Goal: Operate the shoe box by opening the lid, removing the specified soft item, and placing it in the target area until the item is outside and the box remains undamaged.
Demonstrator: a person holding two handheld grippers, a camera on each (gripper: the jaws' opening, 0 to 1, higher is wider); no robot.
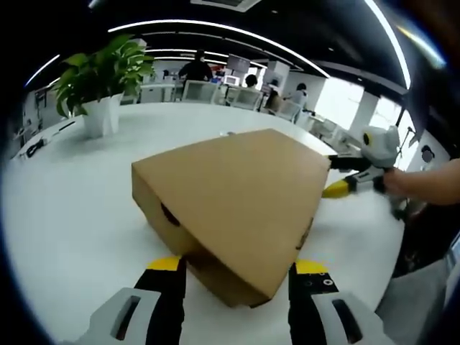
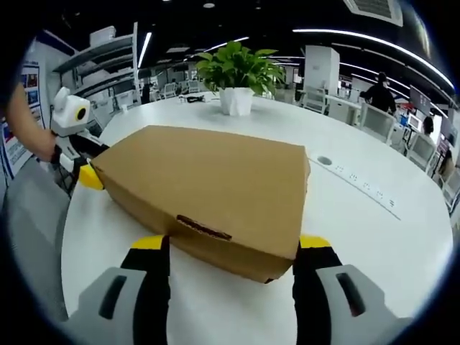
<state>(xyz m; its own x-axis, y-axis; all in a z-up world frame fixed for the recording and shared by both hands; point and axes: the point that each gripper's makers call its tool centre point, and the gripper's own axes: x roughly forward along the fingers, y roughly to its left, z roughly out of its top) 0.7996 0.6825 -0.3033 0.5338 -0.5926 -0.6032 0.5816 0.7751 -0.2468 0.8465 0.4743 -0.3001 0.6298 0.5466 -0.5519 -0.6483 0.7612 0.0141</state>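
Both grippers, left (image 1: 237,277) and right (image 2: 233,255), stand wide open with nothing held, each at an opposite end of the closed box (image 1: 233,198), which rests flat on the white table (image 1: 65,215). I judge the box light, stiff cardboard that creases easily, its lid fitting over the base. So I would hold the base lightly at one end and lift the lid's lower edge at the other, never squeezing the top panel.
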